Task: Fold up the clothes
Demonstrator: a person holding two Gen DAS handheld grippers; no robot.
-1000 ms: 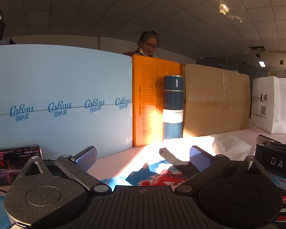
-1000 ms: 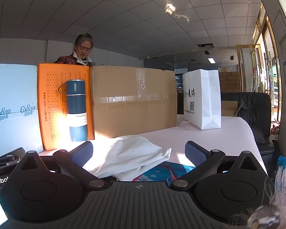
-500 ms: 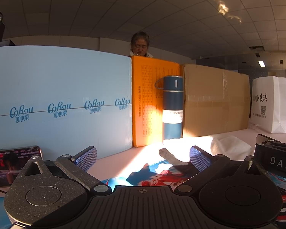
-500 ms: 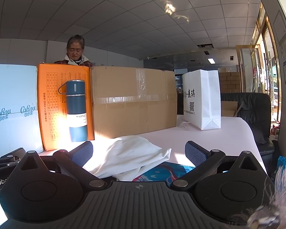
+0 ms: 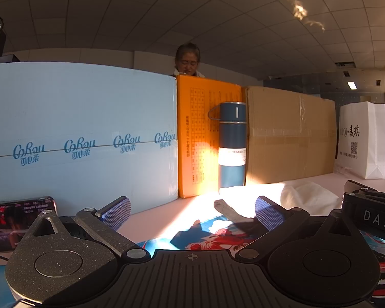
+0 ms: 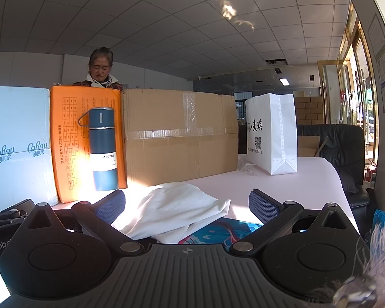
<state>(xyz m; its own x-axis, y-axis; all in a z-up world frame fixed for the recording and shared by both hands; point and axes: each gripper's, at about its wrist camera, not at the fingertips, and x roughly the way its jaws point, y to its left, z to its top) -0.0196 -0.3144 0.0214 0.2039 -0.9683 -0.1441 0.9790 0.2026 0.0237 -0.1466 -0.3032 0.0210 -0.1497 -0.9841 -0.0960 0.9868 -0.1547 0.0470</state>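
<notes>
White garment [image 6: 172, 213] crumpled, long axis left-right, ungripped.

A hard patch of sunlight falls low across the orange box [image 5: 209, 138] and the desk [image 5: 164, 217] in front of it, blowing out to near white there, while the light blue box [image 5: 79, 128] sits in cool shade. The ceiling [image 6: 166, 12] is dim, with a wavy bright reflection and one lit panel far off. The white cloth [image 6: 172, 210] is half glaring, half shadowed. Both views are sharp at centre, bowed strongly toward the edges, with dark corners.
</notes>
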